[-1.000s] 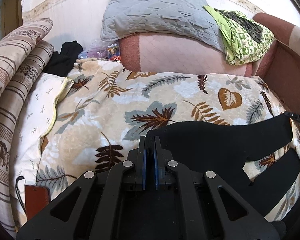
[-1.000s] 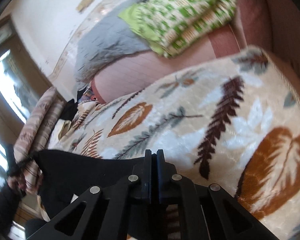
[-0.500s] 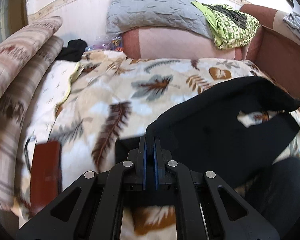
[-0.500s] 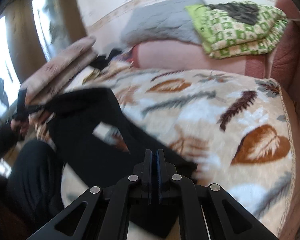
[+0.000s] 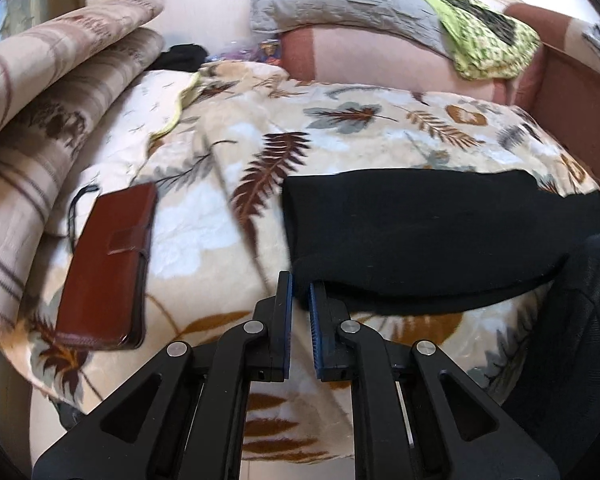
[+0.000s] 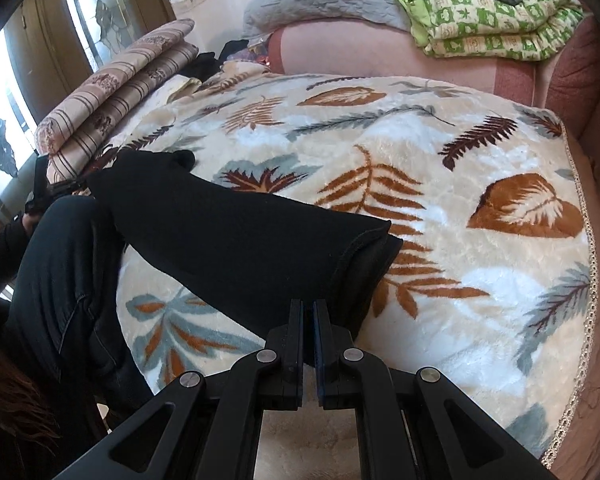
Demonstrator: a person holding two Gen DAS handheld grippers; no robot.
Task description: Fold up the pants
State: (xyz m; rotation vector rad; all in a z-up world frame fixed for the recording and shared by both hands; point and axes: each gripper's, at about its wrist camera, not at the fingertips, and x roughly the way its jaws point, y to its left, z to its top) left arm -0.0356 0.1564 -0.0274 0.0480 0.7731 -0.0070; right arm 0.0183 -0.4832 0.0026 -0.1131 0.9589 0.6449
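The folded pants (image 5: pixel 420 236) lay along the blanket's (image 5: pixel 204 216) near edge. The left gripper (image 5: pixel 299 284) was opening, jaws slightly apart, off the cloth; the right gripper (image 6: pixel 308 307) stayed pinched on the pants' end.

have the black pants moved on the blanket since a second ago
Yes. In the left wrist view the black pants, then spread open with legs apart, now lie doubled into one band on the leaf blanket, nearer its front edge.

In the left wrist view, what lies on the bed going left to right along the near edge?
Striped folded bedding → brown wallet case → left gripper, jaws opening off the cloth → black pants folded on the leaf blanket → the person's dark-clad leg.
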